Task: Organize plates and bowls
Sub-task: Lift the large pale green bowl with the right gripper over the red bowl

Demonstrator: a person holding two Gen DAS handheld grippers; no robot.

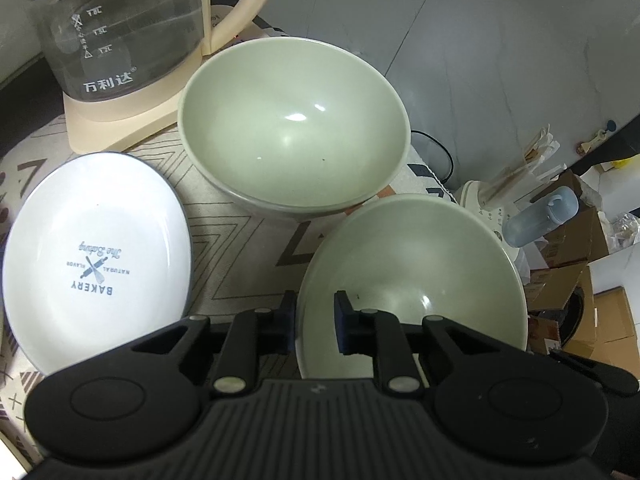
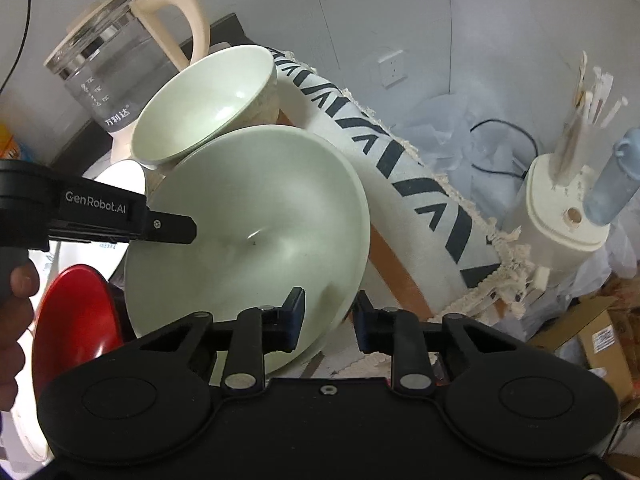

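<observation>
Two pale green bowls are in view. In the left wrist view the far bowl (image 1: 294,128) stands on the patterned cloth and the near bowl (image 1: 416,284) lies under my left gripper (image 1: 315,322), whose fingers straddle its near rim with a small gap. A white plate with BAKERY print (image 1: 94,264) lies to the left. In the right wrist view my right gripper (image 2: 328,320) straddles the near bowl's (image 2: 256,240) right rim, its jaws apart. The far bowl (image 2: 208,108) sits behind. The left gripper's body (image 2: 96,212) reaches in from the left. A red dish (image 2: 76,316) sits low left.
A glass kettle on a cream base (image 1: 116,36) stands behind the bowls, also in the right wrist view (image 2: 108,72). The table edge with fringed cloth (image 2: 424,184) runs right of the bowls. Beyond it are a cream appliance holding chopsticks (image 2: 568,200), a blue bottle (image 1: 540,216) and cardboard boxes (image 1: 576,280).
</observation>
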